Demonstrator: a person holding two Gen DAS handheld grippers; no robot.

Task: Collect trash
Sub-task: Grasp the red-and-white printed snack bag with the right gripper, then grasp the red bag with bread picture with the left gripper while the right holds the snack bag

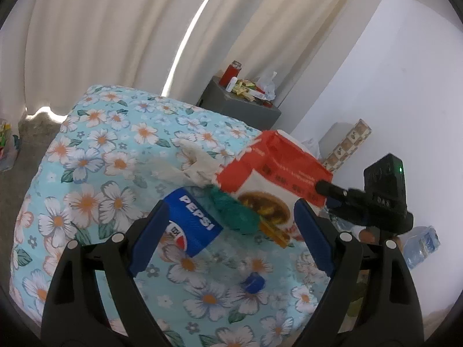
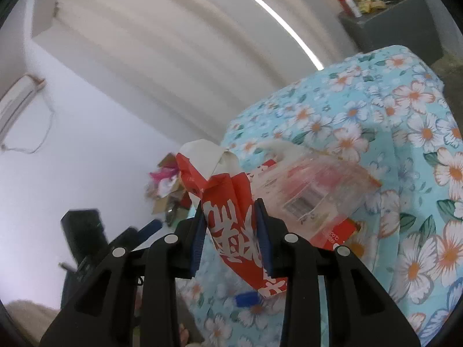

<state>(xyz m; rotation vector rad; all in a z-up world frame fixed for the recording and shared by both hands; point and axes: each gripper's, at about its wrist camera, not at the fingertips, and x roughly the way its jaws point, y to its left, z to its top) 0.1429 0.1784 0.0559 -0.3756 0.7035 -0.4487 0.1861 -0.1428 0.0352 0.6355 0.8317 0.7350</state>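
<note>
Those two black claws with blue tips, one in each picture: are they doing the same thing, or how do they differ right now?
The right gripper is closed, pinching a red paper bag; the left gripper is spread wide and holds nothing. The right one has the bag lifted off the floral cloth; the left one only hangs over a Pepsi bottle label and green wrapper. Both have black frames and blue pads.
</note>
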